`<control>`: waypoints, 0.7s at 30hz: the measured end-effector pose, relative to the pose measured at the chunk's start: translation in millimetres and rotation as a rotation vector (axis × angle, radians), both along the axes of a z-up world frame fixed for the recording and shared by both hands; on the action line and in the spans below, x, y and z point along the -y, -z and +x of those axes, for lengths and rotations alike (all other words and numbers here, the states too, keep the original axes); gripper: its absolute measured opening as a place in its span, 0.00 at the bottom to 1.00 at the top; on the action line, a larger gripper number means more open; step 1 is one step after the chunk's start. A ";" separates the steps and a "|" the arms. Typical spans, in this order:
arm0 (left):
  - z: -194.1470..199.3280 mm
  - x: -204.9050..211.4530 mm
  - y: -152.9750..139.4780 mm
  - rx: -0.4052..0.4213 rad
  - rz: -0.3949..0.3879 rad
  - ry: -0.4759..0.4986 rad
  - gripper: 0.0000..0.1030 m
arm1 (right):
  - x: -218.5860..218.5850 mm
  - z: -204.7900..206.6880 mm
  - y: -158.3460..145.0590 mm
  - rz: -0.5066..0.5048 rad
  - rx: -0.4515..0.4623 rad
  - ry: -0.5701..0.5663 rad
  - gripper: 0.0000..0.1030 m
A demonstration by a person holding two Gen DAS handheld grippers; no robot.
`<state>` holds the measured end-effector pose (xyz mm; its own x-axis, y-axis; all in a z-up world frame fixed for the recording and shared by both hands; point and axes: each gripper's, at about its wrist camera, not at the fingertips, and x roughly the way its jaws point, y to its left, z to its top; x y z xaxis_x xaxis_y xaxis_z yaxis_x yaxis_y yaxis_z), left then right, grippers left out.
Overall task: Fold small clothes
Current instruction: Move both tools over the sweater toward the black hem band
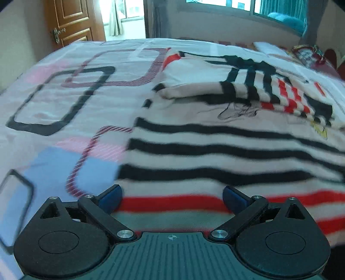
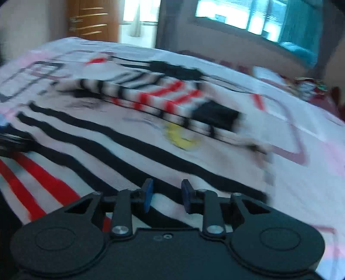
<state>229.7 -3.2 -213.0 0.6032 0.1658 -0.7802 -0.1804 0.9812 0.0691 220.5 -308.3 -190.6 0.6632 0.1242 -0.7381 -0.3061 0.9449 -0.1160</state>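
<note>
A small white garment [image 1: 215, 150] with black and red stripes and a cartoon print lies flat on the bed, with its sleeves [image 1: 254, 86] folded across the upper part. It also shows in the right wrist view [image 2: 120, 142], blurred, with the folded sleeves [image 2: 163, 99] on top. My left gripper [image 1: 172, 197] is open wide, just above the garment's red-striped hem, and holds nothing. My right gripper [image 2: 167, 197] is open with a narrower gap, over the black stripes near the hem, and holds nothing.
The bed sheet [image 1: 64, 103] has pink, blue and black square patterns. A wooden door [image 1: 71, 21] and a bright doorway stand beyond the bed. A window with teal curtains [image 1: 286, 15] is at the back right. A red patterned pillow [image 1: 310, 56] lies at the far right.
</note>
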 end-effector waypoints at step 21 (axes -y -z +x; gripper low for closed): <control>-74.0 2.5 -13.8 -0.014 -0.079 0.191 0.97 | -11.3 -118.6 -10.1 0.061 -0.040 0.205 0.29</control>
